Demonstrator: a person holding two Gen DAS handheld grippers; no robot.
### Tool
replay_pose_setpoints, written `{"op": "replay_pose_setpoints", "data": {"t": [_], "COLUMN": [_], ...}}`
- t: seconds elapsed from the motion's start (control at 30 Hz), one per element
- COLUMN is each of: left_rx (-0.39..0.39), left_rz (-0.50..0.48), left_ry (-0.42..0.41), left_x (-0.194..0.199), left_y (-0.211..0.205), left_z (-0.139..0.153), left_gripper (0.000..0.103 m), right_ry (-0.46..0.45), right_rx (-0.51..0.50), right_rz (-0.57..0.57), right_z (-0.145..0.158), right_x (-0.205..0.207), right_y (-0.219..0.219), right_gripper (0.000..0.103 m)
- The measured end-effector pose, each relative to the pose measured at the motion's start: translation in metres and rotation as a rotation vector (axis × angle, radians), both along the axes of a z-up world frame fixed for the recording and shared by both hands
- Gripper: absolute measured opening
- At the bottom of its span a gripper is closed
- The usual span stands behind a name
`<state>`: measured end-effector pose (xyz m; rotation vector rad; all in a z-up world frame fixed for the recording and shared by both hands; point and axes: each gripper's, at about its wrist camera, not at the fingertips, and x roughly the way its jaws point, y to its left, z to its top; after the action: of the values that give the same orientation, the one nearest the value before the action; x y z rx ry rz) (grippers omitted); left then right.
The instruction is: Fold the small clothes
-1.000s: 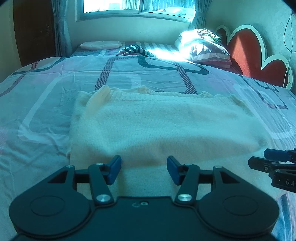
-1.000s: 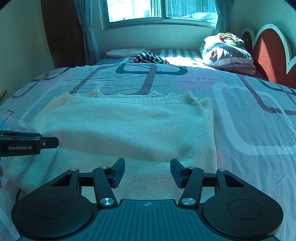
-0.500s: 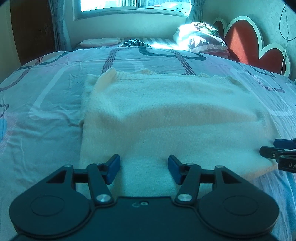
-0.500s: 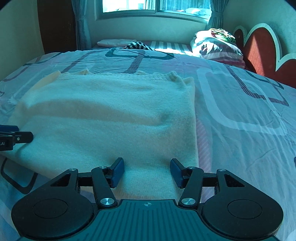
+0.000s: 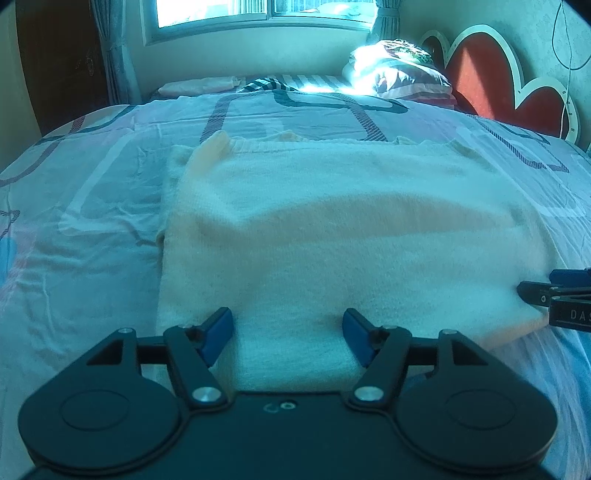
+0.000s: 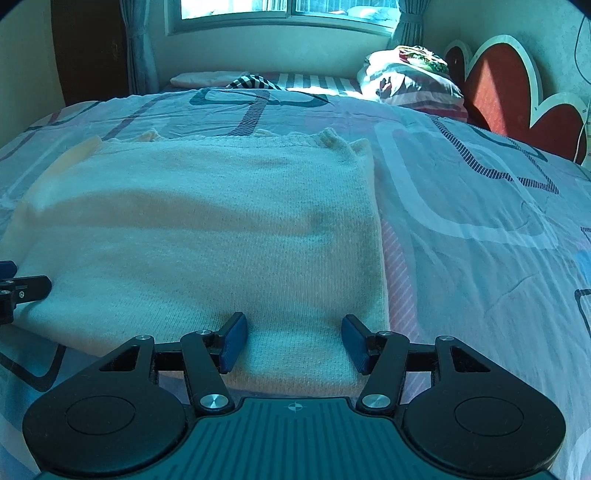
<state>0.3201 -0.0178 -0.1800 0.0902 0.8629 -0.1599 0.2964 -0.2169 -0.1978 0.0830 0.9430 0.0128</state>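
Both grippers have dropped closer to the cream sweater (image 5: 332,229) on the bed (image 5: 92,206), left gripper (image 5: 288,338) and right gripper (image 6: 293,341) spread wide, empty, poised to pinch its near edge.

Both wrist views low, close over the sweater (image 5: 332,229), facing the window (image 6: 280,11), sharing the bed (image 6: 480,221)

Bed (image 5: 92,221) under a patterned sheet; cream knitted garment (image 5: 332,229) spread flat mid-bed, near edge closest; pillows (image 5: 402,77) and striped cloth (image 5: 264,84) at far edge.
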Motion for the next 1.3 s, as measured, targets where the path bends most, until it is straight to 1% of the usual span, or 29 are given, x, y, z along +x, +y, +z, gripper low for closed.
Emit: {"op": "replay_pose_setpoints", "data": {"t": [0.23, 0.4, 0.5, 0.57, 0.7, 0.87, 0.93, 1.03, 1.1, 1.17, 1.3], "left_rx": [0.007, 0.007, -0.008, -0.041, -0.102, -0.211, -0.259, -0.357, -0.419, -0.449, -0.538], "left_rz": [0.024, 0.074, 0.111, 0.146, 0.212, 0.274, 0.300, 0.341, 0.347, 0.347, 0.345], "left_ry": [0.008, 0.028, 0.045, 0.057, 0.072, 0.120, 0.144, 0.194, 0.217, 0.210, 0.180], "left_x": [0.001, 0.001, -0.003, -0.009, -0.023, -0.039, -0.043, -0.045, -0.043, -0.040, -0.029], "left_y": [-0.003, -0.005, -0.004, 0.000, 0.011, 0.026, 0.032, 0.042, 0.046, 0.048, 0.055], "left_z": [0.000, 0.004, 0.010, 0.015, 0.026, 0.032, 0.029, 0.019, 0.012, 0.007, -0.001], "left_gripper": [0.066, 0.067, 0.067, 0.067, 0.067, 0.067, 0.067, 0.067, 0.067, 0.067, 0.076], "right_ry": [-0.010, -0.018, -0.013, -0.018, -0.063, -0.106, -0.111, -0.103, -0.095, -0.089, -0.081], "right_rx": [0.017, 0.031, 0.042, 0.040, 0.098, 0.152, 0.161, 0.172, 0.174, 0.179, 0.176], "right_rz": [0.025, 0.080, 0.120, 0.150, 0.174, 0.203, 0.215, 0.228, 0.233, 0.231, 0.229], "right_z": [-0.002, -0.001, 0.001, 0.003, 0.018, 0.036, 0.038, 0.037, 0.034, 0.032, 0.032], "right_x": [-0.002, -0.006, -0.006, -0.008, -0.012, -0.007, -0.006, -0.002, 0.000, 0.002, 0.006], "right_y": [-0.004, -0.009, -0.013, -0.014, -0.021, -0.018, -0.013, -0.005, 0.001, 0.006, 0.019], "right_gripper": [0.058, 0.059, 0.059, 0.059, 0.059, 0.060, 0.060, 0.060, 0.060, 0.060, 0.060]}}
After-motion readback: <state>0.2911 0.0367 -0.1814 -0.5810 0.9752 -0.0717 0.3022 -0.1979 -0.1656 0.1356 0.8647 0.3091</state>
